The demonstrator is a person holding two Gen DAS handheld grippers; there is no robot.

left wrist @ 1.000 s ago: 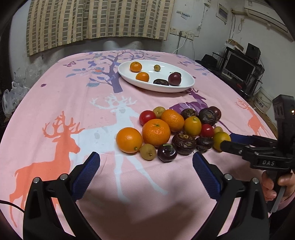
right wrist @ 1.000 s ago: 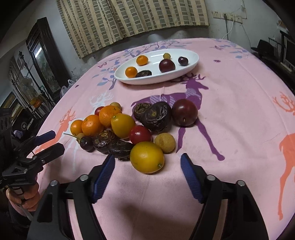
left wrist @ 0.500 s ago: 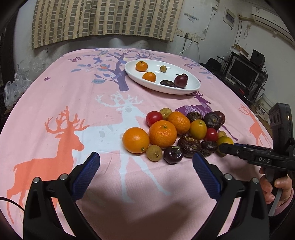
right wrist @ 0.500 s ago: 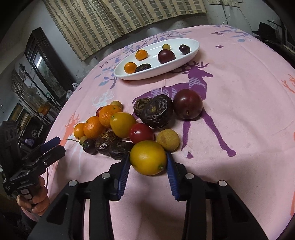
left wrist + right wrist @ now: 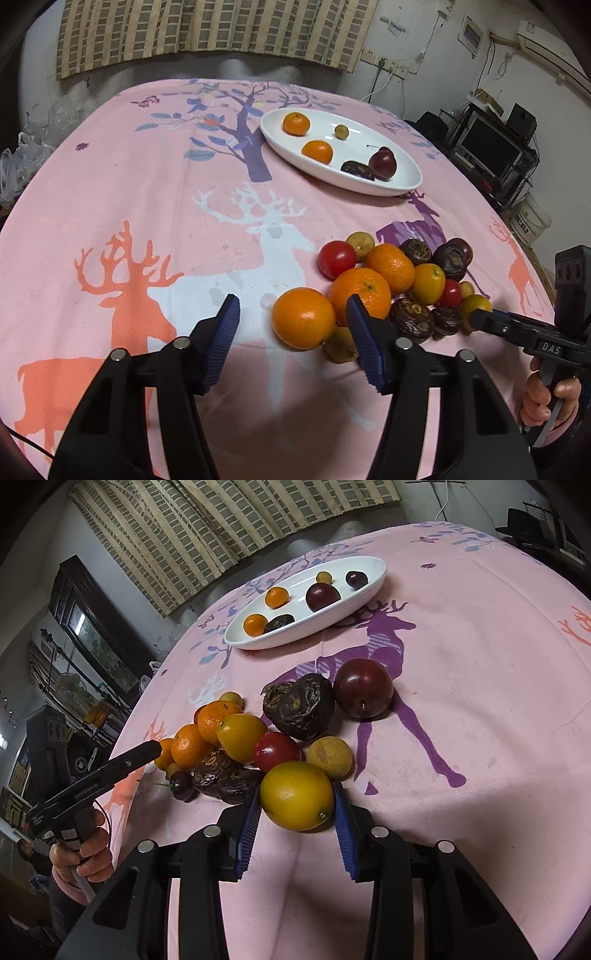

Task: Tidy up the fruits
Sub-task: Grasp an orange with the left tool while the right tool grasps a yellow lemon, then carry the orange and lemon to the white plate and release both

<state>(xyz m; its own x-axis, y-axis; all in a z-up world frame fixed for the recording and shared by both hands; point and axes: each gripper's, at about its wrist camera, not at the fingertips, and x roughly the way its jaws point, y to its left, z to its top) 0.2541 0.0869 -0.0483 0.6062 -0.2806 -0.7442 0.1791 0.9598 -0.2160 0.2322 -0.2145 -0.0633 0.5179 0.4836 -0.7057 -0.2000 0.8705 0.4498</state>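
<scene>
Yellow fruit (image 5: 296, 795) gripped by right gripper (image 5: 296, 827) jaws, left gripper (image 5: 293, 345) jaws closing on nothing, cherry (image 5: 183, 785) partly hidden behind them.

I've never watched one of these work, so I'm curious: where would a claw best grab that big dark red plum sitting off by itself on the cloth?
Across its widest middle, one finger on each side. The plum is round and smooth, so a grip higher or lower would likely slip. Come from the open cloth on its right and near side; the wrinkled dark fruit crowds its left.
</scene>
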